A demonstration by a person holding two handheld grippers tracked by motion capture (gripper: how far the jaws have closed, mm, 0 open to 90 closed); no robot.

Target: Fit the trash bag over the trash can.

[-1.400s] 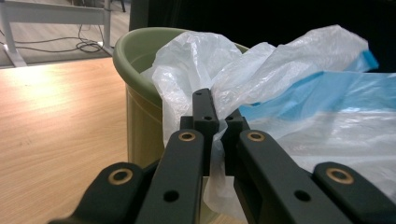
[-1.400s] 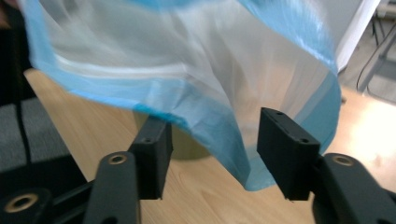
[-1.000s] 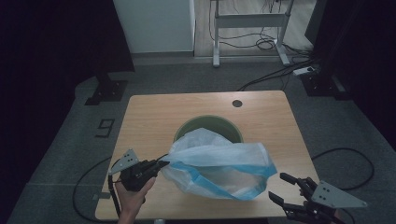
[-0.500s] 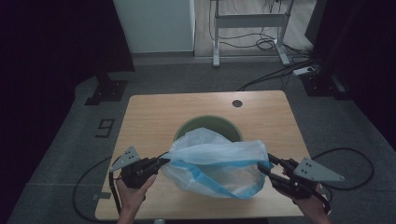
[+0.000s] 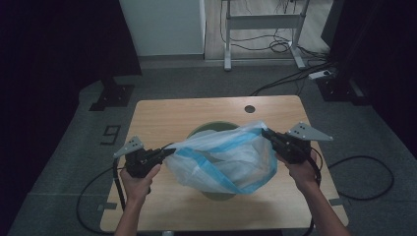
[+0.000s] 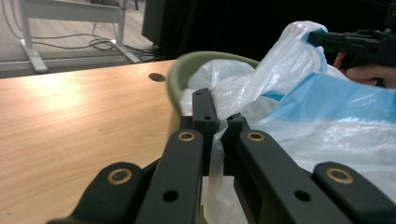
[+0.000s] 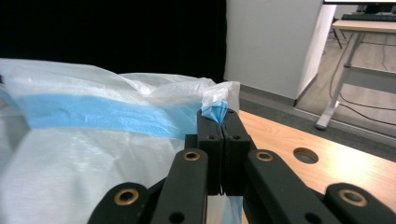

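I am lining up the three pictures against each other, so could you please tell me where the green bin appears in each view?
High view: the green bin sits mid-table, its rim peeking out behind the plastic bag.
Left gripper view: upper centre, its rim curving just beyond the jaws.
Right gripper view: not in it; the bag is where it would be.
Shared landmark: the round hole in the tabletop.

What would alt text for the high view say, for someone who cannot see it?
Seen from above, a person stretches a white plastic bag with a blue band between the left gripper and the right gripper, each shut on one edge of it. The bag hangs over a green bin on a wooden table; cables trail across the grey floor.
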